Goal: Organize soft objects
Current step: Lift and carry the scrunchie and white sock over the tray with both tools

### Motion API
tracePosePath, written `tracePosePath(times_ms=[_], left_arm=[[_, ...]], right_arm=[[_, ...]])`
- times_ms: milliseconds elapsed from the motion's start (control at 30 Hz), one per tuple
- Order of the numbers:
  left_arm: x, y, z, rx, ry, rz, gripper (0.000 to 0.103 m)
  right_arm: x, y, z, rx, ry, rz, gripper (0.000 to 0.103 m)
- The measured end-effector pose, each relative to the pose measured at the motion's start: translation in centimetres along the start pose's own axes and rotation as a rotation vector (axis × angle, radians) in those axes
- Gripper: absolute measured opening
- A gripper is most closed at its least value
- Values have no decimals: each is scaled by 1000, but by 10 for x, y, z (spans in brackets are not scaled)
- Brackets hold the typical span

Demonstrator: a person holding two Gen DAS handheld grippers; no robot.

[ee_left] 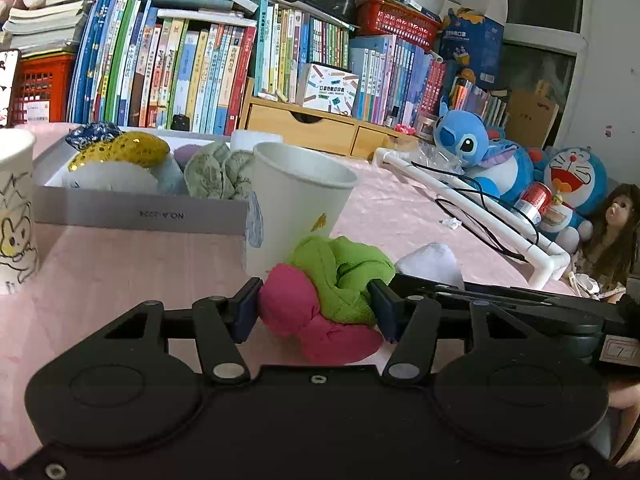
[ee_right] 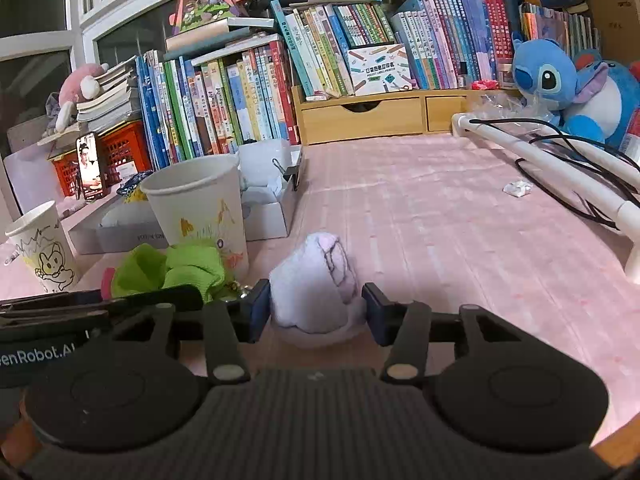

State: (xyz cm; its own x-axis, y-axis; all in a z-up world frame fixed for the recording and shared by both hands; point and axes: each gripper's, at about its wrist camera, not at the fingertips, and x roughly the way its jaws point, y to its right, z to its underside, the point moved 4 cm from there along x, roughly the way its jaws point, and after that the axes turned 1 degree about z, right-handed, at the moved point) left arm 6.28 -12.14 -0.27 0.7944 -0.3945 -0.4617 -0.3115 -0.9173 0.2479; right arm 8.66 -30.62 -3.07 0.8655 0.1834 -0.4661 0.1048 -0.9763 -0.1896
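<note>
My left gripper is shut on a pink and green rolled sock bundle on the pink tablecloth, just in front of a white paper cup. The bundle also shows in the right wrist view. My right gripper has its jaws around a pale lilac rolled sock and touching both sides of it. That sock shows at the right in the left wrist view. A grey box behind the cup holds several soft items: yellow sequined, sage green, white.
A second paper cup with a cartoon drawing stands at the left. Books fill the back wall. A white pipe frame with a black cable runs along the right. Stitch and Doraemon plush toys sit at the far right.
</note>
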Motion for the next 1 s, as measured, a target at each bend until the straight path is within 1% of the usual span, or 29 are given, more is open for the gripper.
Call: tracePosePath(times_ms=[267, 633, 1000], left_arm=[[-9, 1, -3, 35, 25, -27, 54], [-27, 2, -12, 86, 71, -67, 54], [-43, -7, -26, 102, 109, -93, 53]], right_arm=[[-9, 1, -4, 13, 19, 9, 54], [-18, -12, -11, -13, 53, 6, 54], [-26, -21, -21, -34, 86, 7, 54]])
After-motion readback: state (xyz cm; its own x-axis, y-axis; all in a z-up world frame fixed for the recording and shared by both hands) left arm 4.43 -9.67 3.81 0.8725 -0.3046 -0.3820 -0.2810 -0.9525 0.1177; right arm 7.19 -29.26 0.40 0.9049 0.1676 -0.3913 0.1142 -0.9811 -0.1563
